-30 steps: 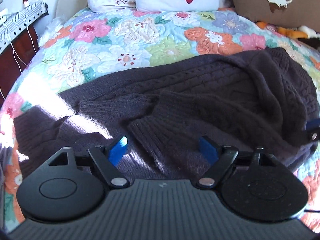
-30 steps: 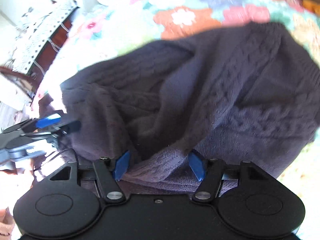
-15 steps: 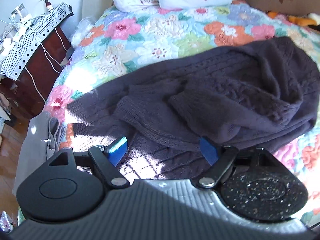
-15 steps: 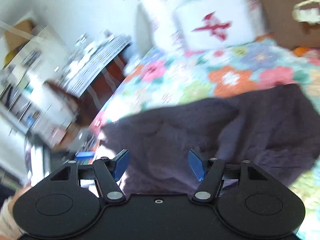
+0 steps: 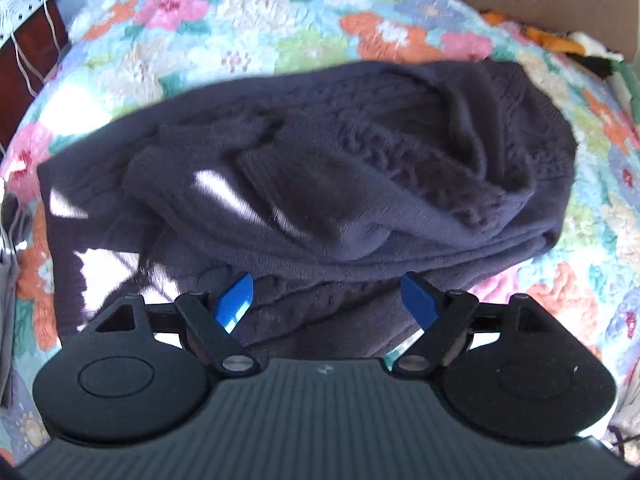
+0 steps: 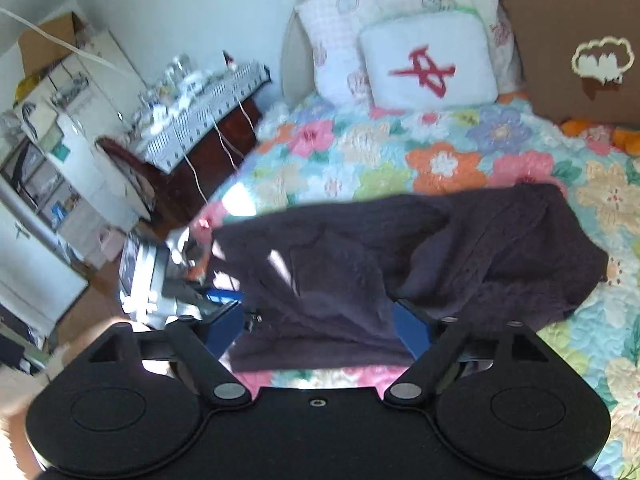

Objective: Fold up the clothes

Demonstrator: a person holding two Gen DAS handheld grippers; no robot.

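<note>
A dark purple cable-knit sweater [image 5: 320, 168] lies bunched and partly folded on the floral quilt [image 5: 280, 32] of the bed, well below the white pillow with the red mark [image 6: 428, 66] at the head. The left tongs [image 5: 328, 300] hang spread just above the sweater's near edge, their blue fingertips [image 5: 236, 300] pinching nothing. The right tongs [image 6: 320, 328] are opening over the same near edge, with knit showing between the tips but not pressed by them.

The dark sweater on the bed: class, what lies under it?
The sweater lies on the flowered quilt, which shows all around it. Anything between them is hidden.
</note>
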